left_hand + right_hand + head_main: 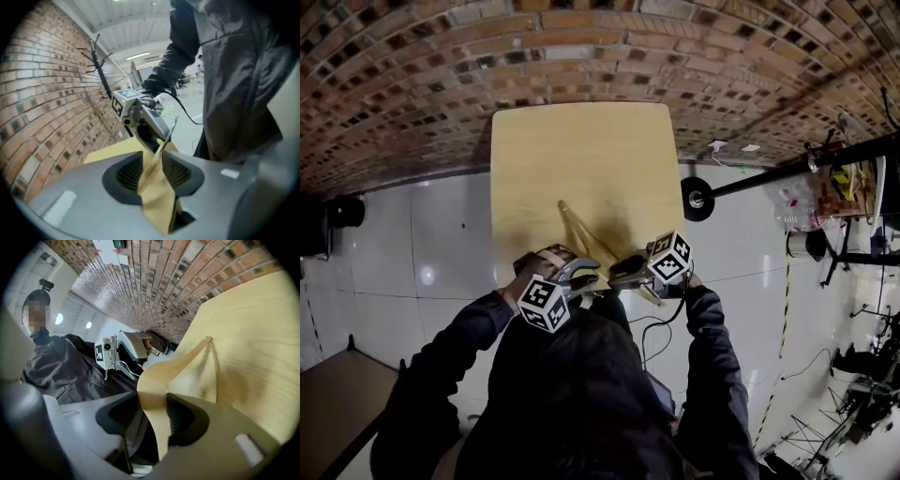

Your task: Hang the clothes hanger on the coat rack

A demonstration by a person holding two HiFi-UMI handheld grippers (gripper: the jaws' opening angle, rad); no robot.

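My left tongs [157,161] and right tongs [157,404] both clamp the hanger [581,230] over the table [581,141]; hooking it onto the coat rack [787,173], right, remains.

A pale wooden desk [581,159] stood with its far edge against a red brick wall [581,47], on a glossy white tiled floor [422,244]. A yellow-and-black striped line [785,309] ran along the floor at right; a dark object [342,211] sat far left by the wall.
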